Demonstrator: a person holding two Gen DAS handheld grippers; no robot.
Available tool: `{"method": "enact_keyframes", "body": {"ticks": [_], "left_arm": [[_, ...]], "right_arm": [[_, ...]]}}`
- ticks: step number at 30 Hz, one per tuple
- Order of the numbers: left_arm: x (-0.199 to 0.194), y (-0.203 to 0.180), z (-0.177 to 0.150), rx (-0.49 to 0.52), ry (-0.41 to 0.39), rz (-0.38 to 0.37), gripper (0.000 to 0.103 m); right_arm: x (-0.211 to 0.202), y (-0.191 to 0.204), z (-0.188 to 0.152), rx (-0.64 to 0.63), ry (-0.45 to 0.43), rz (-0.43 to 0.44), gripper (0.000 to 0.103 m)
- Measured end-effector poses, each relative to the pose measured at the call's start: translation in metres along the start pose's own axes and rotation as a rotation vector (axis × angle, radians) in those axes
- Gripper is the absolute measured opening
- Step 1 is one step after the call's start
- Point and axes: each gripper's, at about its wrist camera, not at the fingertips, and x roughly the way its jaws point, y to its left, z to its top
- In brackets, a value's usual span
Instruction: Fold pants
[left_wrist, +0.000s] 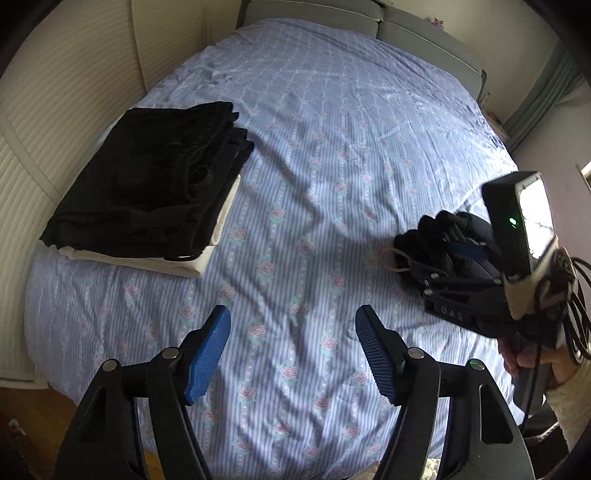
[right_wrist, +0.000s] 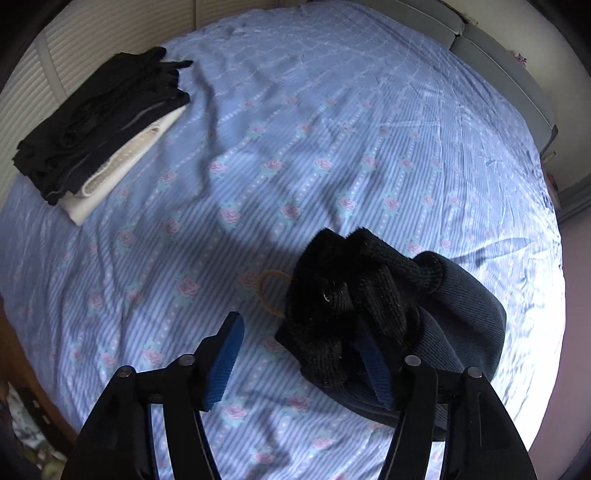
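Bed (left_wrist: 332, 122) carries everything, blue striped sheet with pink roses. Left to right:

Near the bed's left edge we see a folded stack: black pants (left_wrist: 147, 181) on top, folded flat, sitting on a folded white garment (left_wrist: 192, 264) that sticks out below and to the right of them. Same stack shows in the right wrist view toward the far left corner, black pants (right_wrist: 99, 122) over the white garment (right_wrist: 122, 166). Ribbed white panel (left_wrist: 44, 122) runs alongside the bed's left edge, just beside the stack.

Left hand-held gripper (left_wrist: 293, 354): jaws wide apart, blue pads (left_wrist: 208, 354) clear, nothing between them. It hovers over bare sheet by the near edge, well apart from the stack.

Middle of the bed: only wrinkled sheet and shadows.

Right side, toward the right edge: a bunched pile of dark clothing (right_wrist: 369, 314), a black knit piece lying over a dark blue ribbed piece (right_wrist: 469, 317). We can't tell which garments these are. A tan elastic loop (right_wrist: 271, 291) lies on the sheet touching the pile's left side.

Right hand-held gripper (right_wrist: 306, 358): jaws apart. Its left finger is over bare sheet; its right finger is buried against the pile's near side, pad partly hidden by knit. Not clamped. In the left wrist view the same right hand-held gripper (left_wrist: 436, 258) is nose-down at the pile (left_wrist: 428, 236), a lit device (left_wrist: 532, 214) mounted on its back.
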Motion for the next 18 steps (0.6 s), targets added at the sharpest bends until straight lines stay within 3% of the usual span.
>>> {"method": "enact_keyframes", "body": {"ticks": [3,7,12,18], "left_arm": [[-0.003,0.008,0.007,-0.048,-0.011,0.006,0.070],[-0.009,-0.002,0.015,-0.067,-0.046,-0.014,0.071],[-0.005,-0.047,0.018,-0.055,-0.042,-0.134,0.073],[0.017,-0.123,0.023,-0.013,-0.023,-0.255,0.081]], "right_arm": [[-0.025,0.014,-0.001,-0.028,-0.045,0.098,0.065],[-0.067,0.008,-0.018,0.011,-0.138,0.153,0.065],[-0.098,-0.058,-0.058,0.188,-0.189,0.169,0.072],[-0.091,-0.153,-0.120,0.417,-0.136,0.101,0.072]]}}
